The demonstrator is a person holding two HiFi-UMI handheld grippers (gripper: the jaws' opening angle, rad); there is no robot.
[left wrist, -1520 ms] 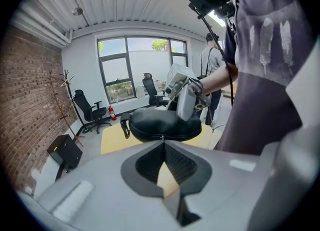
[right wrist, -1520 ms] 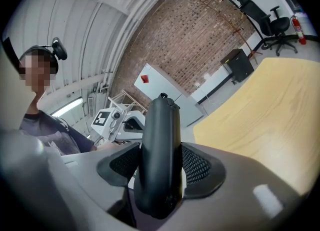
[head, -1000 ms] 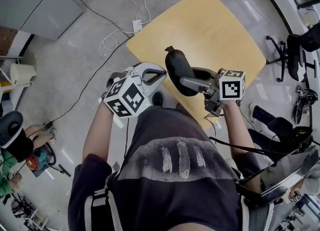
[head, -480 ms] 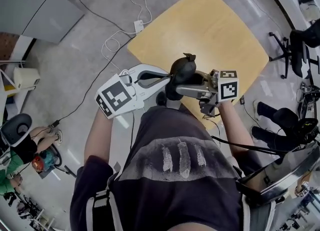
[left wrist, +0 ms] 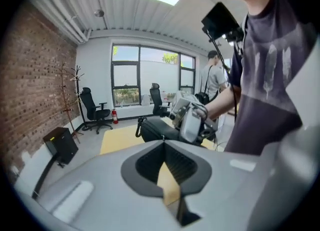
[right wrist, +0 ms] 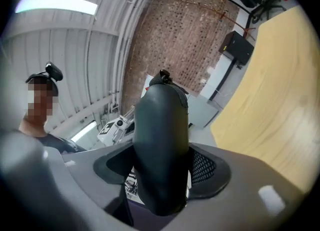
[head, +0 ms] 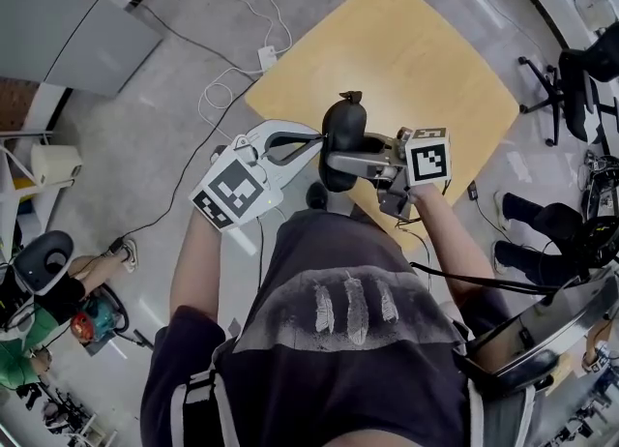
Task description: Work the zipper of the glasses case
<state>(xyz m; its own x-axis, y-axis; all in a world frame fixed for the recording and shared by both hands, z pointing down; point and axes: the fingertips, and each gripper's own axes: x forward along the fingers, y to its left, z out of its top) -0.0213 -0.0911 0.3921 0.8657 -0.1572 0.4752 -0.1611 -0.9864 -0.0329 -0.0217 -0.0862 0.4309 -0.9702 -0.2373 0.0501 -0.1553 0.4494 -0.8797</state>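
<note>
The black glasses case (head: 340, 135) stands on end in the air above the near edge of the yellow table (head: 406, 58). A small loop (head: 350, 98) sits at its top end. My right gripper (head: 334, 162) is shut on its lower half, and its jaws have just been opening a little with the case still between them. In the right gripper view the case (right wrist: 160, 140) fills the gap, loop (right wrist: 163, 75) uppermost. My left gripper (head: 311, 145) is shut with its tips just left of the case and nothing between them (left wrist: 167, 167). It looks across at the case (left wrist: 155, 131).
White cables and a power strip (head: 264, 51) lie on the grey floor behind the table. Black office chairs (head: 571, 87) stand at the right, and a grey cabinet (head: 58, 10) is at top left. Another person (left wrist: 215, 80) stands beyond the table.
The left gripper has rolled and lifted a little, and its tips have closed in on the case's left side. The right gripper has shifted slightly left, still carrying the case upright.
</note>
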